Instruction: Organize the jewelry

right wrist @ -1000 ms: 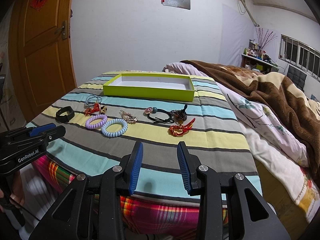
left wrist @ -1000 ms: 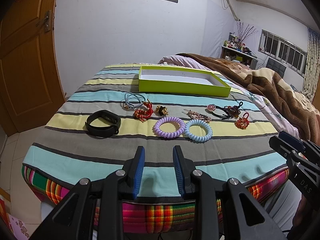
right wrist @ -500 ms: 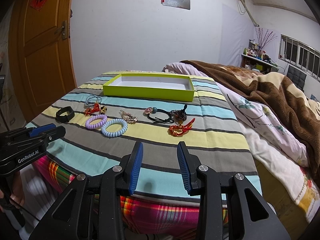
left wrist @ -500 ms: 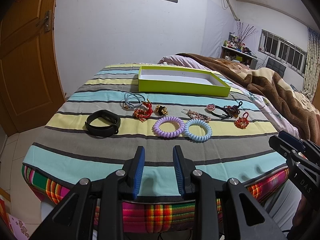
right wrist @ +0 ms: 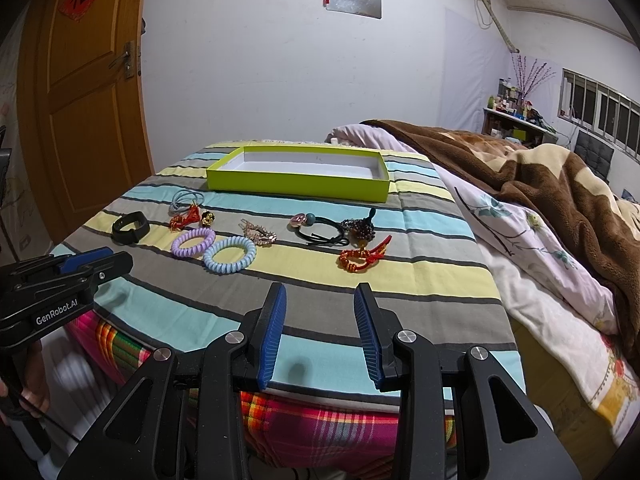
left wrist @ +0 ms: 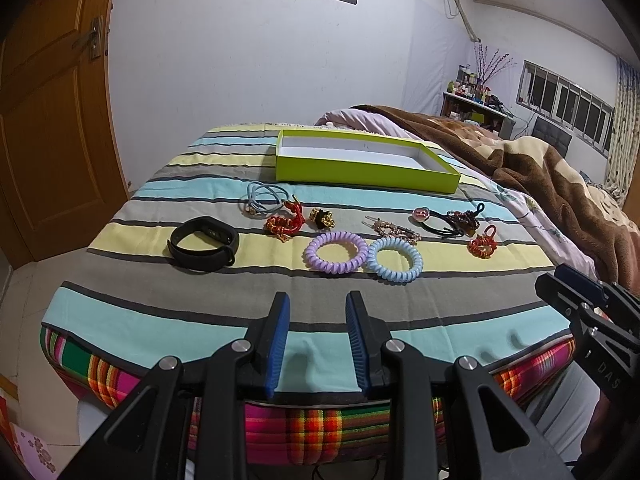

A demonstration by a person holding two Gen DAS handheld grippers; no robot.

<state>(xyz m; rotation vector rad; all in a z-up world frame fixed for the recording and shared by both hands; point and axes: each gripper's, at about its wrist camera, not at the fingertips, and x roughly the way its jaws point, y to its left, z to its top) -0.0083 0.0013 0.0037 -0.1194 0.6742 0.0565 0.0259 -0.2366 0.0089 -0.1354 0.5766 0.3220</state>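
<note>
Both grippers, left & right, hover w/ fingers wide, empty, at bed edge. Jewelry (e.g. purple coil) lies spread in front of green tray, prob. for easy one-by-one picks.

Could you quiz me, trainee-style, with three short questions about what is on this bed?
1. True or false: the shallow lime-green cardboard tray already holds some jewelry.
2. Which item lies farthest to the left in the row? A) black rubber wristband B) light blue spiral hair tie C) lilac spiral hair tie
3. Fill in: the left claw and the right claw are both ____ and grip nothing.

Key: 1 false, its white floor is bare. 2 A. 3 open.
</note>
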